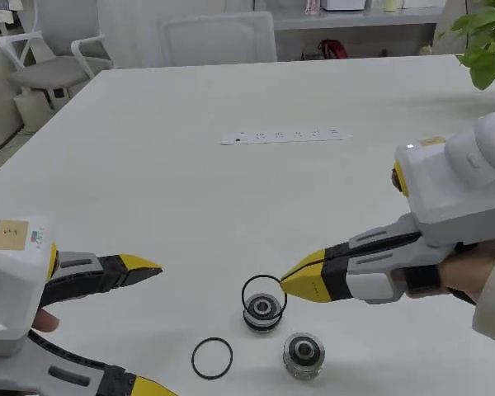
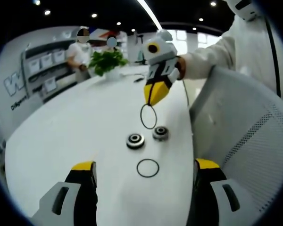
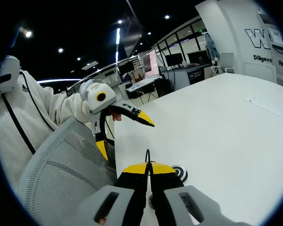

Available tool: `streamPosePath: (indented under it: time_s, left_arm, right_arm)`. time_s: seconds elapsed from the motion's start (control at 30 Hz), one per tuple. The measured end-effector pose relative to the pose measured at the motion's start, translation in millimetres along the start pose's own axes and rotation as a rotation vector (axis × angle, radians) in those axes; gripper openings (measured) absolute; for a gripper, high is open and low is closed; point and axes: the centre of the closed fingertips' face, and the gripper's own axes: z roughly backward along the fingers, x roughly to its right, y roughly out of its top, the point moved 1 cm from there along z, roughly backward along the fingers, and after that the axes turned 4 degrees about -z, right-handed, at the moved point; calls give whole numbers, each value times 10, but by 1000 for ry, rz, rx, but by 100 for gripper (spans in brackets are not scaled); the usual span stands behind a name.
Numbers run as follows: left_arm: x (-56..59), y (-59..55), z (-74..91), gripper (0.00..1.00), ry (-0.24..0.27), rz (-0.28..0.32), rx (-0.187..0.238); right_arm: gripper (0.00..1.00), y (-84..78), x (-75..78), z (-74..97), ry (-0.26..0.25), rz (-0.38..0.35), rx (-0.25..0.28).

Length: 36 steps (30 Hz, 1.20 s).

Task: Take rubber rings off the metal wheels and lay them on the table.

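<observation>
A rubber ring (image 1: 244, 289) hangs pinched in the right tool (image 1: 287, 279), whose jaws are closed tight on its top edge, just above one metal wheel (image 1: 262, 312). A second wheel (image 1: 304, 352) and a loose ring (image 1: 195, 356) lie nearby on the white worktop (image 1: 190, 190). The left tool (image 1: 155, 328) is spread wide, holding nothing.

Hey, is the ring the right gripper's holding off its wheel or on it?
Off: in the left gripper view the rubber ring hangs upright from the right gripper, above the metal wheel.
</observation>
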Motion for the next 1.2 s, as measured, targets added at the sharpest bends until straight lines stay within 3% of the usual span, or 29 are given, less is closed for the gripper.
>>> streamPosePath:
  time_s: [0.17, 0.63, 1.2]
  left_arm:
    - [13, -65, 0, 86, 4, 15, -8]
    - [69, -117, -45, 86, -2, 44, -15]
    - [109, -199, -174, 85, -22, 55, -32]
  right_arm:
    - [0, -56, -31, -94, 21, 4, -33]
    - [0, -290, -149, -343, 86, 14, -130]
    - [0, -528, -46, -467, 84, -16, -195]
